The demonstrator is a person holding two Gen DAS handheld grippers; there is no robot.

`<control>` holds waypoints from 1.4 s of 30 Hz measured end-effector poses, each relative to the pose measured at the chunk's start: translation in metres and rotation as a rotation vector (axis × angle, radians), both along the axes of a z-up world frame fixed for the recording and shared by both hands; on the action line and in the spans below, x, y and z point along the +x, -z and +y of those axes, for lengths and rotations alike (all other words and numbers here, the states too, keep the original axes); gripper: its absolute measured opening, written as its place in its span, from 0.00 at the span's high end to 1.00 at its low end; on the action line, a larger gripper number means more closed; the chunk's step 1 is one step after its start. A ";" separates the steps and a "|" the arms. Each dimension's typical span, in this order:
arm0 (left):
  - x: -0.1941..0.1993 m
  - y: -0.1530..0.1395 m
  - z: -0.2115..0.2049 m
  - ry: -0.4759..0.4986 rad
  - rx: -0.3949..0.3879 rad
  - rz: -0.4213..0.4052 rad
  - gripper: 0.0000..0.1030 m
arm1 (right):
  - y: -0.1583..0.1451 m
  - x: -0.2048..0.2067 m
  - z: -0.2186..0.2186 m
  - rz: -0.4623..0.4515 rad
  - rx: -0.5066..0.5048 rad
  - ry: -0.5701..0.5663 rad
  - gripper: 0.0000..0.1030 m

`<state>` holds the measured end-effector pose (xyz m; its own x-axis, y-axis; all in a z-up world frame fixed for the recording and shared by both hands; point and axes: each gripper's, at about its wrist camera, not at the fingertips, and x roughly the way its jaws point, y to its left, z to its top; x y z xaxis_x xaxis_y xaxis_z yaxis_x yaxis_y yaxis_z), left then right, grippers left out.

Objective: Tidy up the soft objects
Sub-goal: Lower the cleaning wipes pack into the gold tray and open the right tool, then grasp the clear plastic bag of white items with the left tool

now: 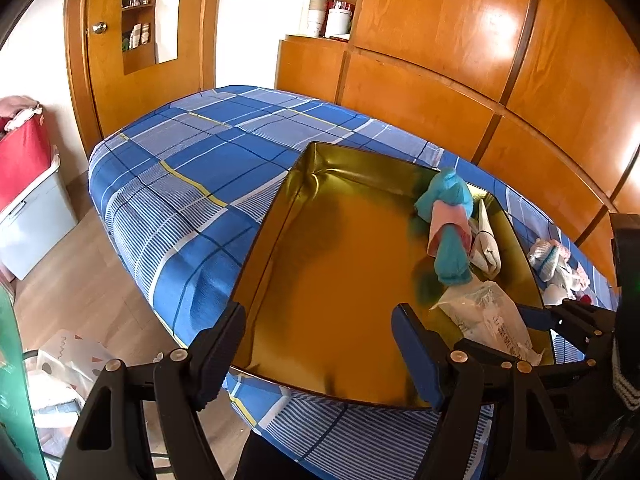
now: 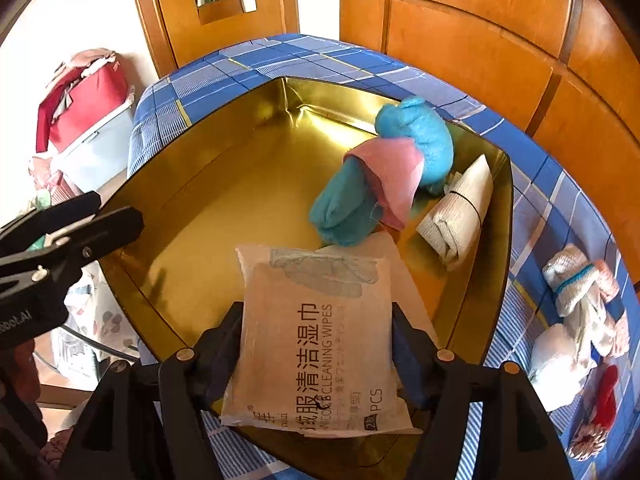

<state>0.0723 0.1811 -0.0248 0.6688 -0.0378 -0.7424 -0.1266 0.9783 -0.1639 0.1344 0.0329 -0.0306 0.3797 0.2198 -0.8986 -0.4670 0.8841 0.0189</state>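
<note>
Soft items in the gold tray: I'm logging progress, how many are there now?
3: teal-and-pink cloth bundle mid-tray, beige roll by the right wall, wipes pack at the near rim. Others may hide beneath.

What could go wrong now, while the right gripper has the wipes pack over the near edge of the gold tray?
1. The wipes pack overhangs the gold tray rim; released here, it may slide out onto the bedsheet.
2. Pushed further in, it could shove the blue-pink cloth bundle it already touches.

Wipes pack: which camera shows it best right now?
Right wrist: the wipes pack fills the centre between the right gripper's fingers, label readable, over the tray. Left wrist shows only a crumpled part of it, near the right edge.
</note>
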 end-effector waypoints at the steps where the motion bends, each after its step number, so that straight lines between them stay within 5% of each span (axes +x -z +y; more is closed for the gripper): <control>1: -0.001 -0.001 -0.001 0.002 0.003 -0.002 0.26 | -0.002 -0.001 -0.002 -0.002 0.013 0.003 0.32; 7: -0.003 -0.003 -0.006 0.009 0.016 -0.006 0.26 | -0.020 -0.009 -0.016 -0.037 0.095 0.021 0.31; 29: -0.014 -0.021 -0.055 0.134 0.082 -0.056 0.26 | -0.053 -0.043 -0.094 -0.197 0.085 0.169 0.31; 42: -0.014 -0.031 -0.094 0.240 0.124 -0.079 0.26 | -0.070 -0.049 -0.177 -0.269 0.046 0.343 0.31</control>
